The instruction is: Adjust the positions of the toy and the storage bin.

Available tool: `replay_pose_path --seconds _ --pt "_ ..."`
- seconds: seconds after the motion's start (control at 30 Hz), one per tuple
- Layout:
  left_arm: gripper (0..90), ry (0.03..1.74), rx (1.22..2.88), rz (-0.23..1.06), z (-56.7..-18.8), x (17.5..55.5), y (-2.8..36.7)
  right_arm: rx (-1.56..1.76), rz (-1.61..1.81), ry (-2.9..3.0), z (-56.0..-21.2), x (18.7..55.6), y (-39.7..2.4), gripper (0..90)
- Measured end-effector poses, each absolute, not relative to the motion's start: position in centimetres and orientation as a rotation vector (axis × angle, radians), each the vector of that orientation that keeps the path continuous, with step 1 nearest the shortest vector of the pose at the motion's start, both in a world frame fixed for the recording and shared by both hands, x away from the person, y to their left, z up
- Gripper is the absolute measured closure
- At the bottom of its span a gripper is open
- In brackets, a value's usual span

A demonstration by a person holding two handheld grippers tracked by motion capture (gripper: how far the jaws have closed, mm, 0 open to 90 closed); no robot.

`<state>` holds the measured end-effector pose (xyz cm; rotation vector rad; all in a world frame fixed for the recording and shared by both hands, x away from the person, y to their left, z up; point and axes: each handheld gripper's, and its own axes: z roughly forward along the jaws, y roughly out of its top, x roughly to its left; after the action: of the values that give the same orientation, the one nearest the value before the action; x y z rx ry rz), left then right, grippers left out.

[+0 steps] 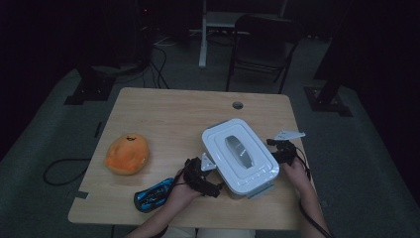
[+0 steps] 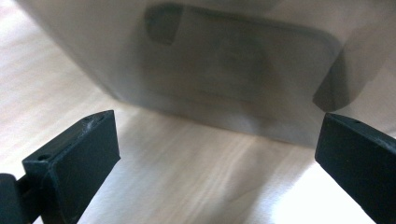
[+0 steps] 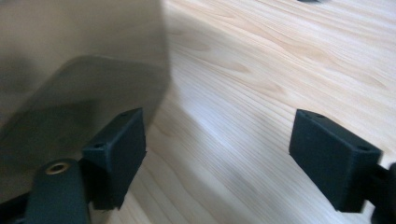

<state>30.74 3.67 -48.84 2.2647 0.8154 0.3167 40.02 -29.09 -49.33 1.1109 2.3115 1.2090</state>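
Note:
A white plastic box (image 1: 239, 154) with a lid and a grey oval opening on top stands on the wooden table (image 1: 168, 119), right of centre. My left gripper (image 1: 214, 182) sits low at the box's near left corner. In the left gripper view its jaws stand wide apart, open (image 2: 215, 158), with bare table between them and the box wall (image 2: 233, 70) just ahead. My right gripper (image 1: 275, 150) is at the box's right side. It is open (image 3: 219, 154) over bare wood, and the box (image 3: 70, 56) lies just beyond its left jaw.
An orange plush toy (image 1: 127, 154) lies at the table's left. A blue and black object (image 1: 153, 194) rests near the front edge beside my left hand. A cable hole (image 1: 237, 105) marks the table's far side. A folding chair (image 1: 265, 44) stands beyond the table.

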Motion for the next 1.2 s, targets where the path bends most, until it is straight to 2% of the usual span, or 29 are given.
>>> replay_pose_path --seconds 0.2,0.43,0.7,0.97,1.2 --pt "0.4 0.791 2.275 0.290 -49.5 30.8 2.8 1.218 1.208 2.132 -46.9 38.6 -32.5 14.7" --pt "0.4 0.747 2.288 0.285 -49.4 30.8 1.5 1.237 1.327 1.972 -42.3 36.1 -34.5 12.6" --pt "0.4 0.774 2.294 0.285 -50.1 30.4 2.9 1.136 1.414 1.976 -38.8 32.7 -32.1 11.6" --pt "0.4 0.733 2.313 0.286 -51.2 29.7 3.3 1.086 1.378 2.069 -37.9 30.3 -28.1 11.9" --pt "0.4 0.710 2.327 0.294 -52.4 29.4 3.5 1.022 1.351 2.147 -37.8 29.2 -24.9 15.9"
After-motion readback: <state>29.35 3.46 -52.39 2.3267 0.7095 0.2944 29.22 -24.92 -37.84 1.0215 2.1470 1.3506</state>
